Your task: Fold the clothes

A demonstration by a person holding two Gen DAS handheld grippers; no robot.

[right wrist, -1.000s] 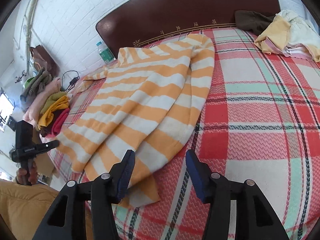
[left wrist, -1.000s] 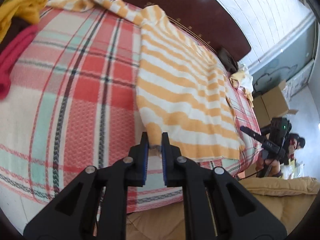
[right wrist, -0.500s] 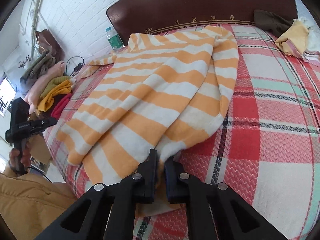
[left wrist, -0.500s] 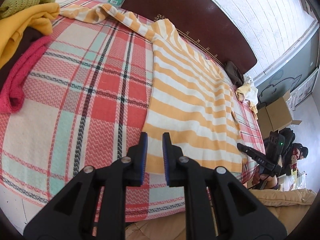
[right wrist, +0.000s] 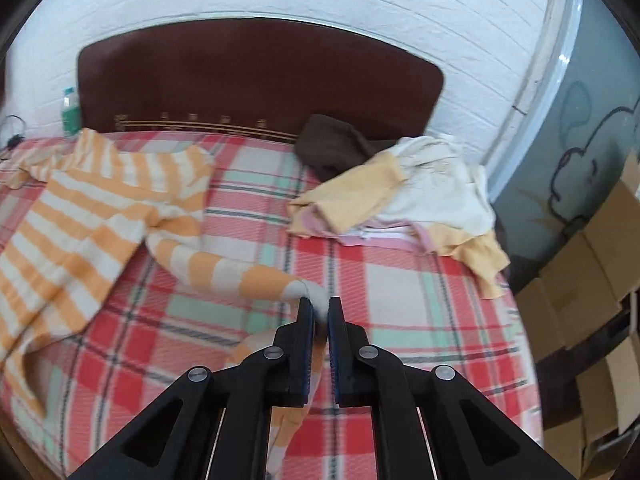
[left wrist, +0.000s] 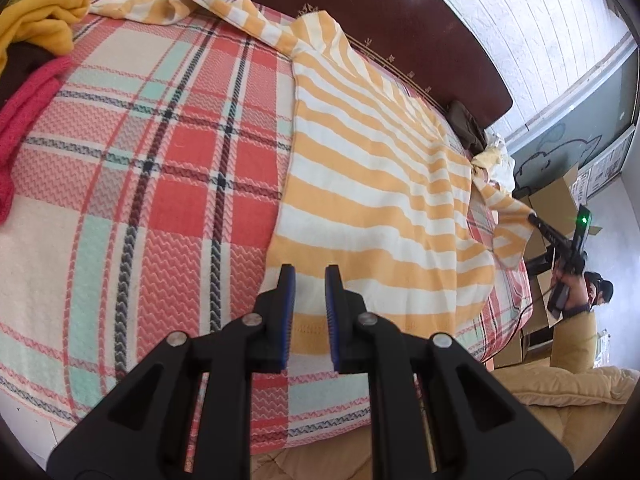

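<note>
The right gripper (right wrist: 318, 310) is pinched nearly closed on the cuff of one sleeve (right wrist: 224, 270) of the sweater (left wrist: 368, 184), holding it lifted above the bed (right wrist: 400, 292); a loop of the same striped cloth hangs just below its fingers. From the cuff the sleeve runs away to the gripper's left and slightly ahead, back to the sweater's body. The bite looks shallow, only the cuff's edge between the pads; my guess is that a quick pull could slip it free and drop the sleeve in a heap. A pull across the body could also drag the whole garment askew, since nothing pins it down. Ahead and to the right lies a pile of clothes (right wrist: 404, 196); a wide swing might catch it.

The left gripper (left wrist: 310, 276) hovers over the hem with a narrow gap between its fingers; the hem shows between them, but whether it is gripped I cannot tell. The sweater lies flat straight ahead of it; its long axis runs from the hem under this gripper away toward the headboard (left wrist: 360, 12), neck end farthest. The other sleeve (left wrist: 192, 4) stretches off to the far left; folding before it is tucked would likely leave a lopsided bundle. A second pile (left wrist: 32, 60) sits far left.
</note>
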